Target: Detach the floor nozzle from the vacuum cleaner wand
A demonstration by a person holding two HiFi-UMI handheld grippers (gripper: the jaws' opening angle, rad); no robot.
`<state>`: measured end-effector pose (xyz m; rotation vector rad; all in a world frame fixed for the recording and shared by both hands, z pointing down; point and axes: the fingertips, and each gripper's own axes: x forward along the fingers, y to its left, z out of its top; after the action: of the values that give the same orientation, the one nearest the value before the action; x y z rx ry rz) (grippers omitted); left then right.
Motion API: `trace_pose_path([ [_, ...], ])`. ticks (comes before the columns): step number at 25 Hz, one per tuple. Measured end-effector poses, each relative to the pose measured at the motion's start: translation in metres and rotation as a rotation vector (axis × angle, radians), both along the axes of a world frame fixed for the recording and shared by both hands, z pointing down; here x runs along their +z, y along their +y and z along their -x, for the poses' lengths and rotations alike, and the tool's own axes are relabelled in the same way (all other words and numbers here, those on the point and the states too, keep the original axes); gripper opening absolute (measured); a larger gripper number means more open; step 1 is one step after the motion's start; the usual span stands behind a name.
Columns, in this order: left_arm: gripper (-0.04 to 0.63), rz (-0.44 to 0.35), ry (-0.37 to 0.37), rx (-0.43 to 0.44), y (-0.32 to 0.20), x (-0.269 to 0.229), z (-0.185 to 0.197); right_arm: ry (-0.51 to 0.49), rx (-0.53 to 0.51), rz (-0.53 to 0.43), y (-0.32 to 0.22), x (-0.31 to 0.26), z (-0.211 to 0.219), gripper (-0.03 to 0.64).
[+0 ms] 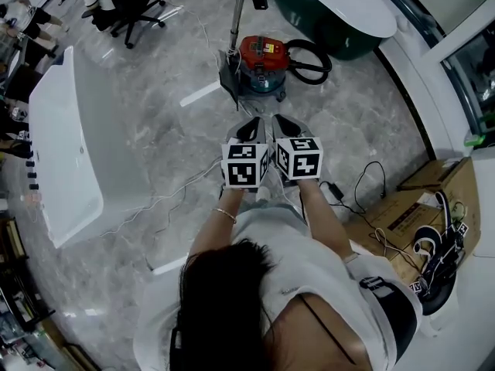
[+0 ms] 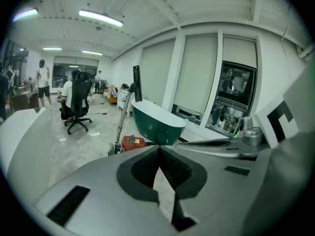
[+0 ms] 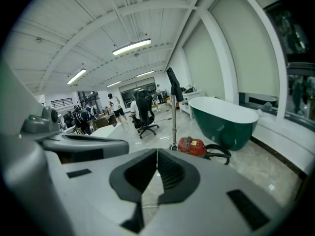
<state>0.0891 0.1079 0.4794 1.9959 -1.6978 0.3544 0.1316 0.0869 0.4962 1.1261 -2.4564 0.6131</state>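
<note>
The grey left gripper (image 1: 249,128) and grey right gripper (image 1: 284,125) hung side by side, jaws pressed together on nothing, facing the red canister vacuum cleaner (image 1: 263,59) and its upright silver wand (image 1: 239,14)

dark green bathtub (image 1: 340,6) sitting on grey marble floor (image 1: 178,60); white bathtub (image 1: 69,145) lying at left; black office chair (image 1: 135,2) standing beyond it; cardboard boxes (image 1: 441,182) sitting at right.

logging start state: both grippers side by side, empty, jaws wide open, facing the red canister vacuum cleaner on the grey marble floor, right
The jaws are shut, not wide open: each gripper view shows them closed on nothing. The left gripper and right gripper are side by side, empty, facing the red canister vacuum cleaner on the grey marble floor.
</note>
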Motion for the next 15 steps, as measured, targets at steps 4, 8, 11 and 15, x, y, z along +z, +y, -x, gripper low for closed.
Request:
trace_pose_path([
  [4,0.003,0.005,0.001,-0.013,0.0,0.003,-0.001,-0.045,0.008,0.033,-0.001,0.002,-0.002,0.015],
  [8,0.003,0.002,-0.002,-0.035,0.001,0.003,0.006,-0.076,0.016,0.056,-0.005,0.003,0.003,0.015],
  [11,0.003,0.002,0.005,-0.043,0.001,0.005,0.006,-0.126,0.025,0.081,-0.004,0.002,0.003,0.015],
  [15,0.003,-0.011,-0.002,-0.044,-0.002,0.001,0.01,-0.085,0.031,0.063,-0.006,0.004,0.002,0.015],
])
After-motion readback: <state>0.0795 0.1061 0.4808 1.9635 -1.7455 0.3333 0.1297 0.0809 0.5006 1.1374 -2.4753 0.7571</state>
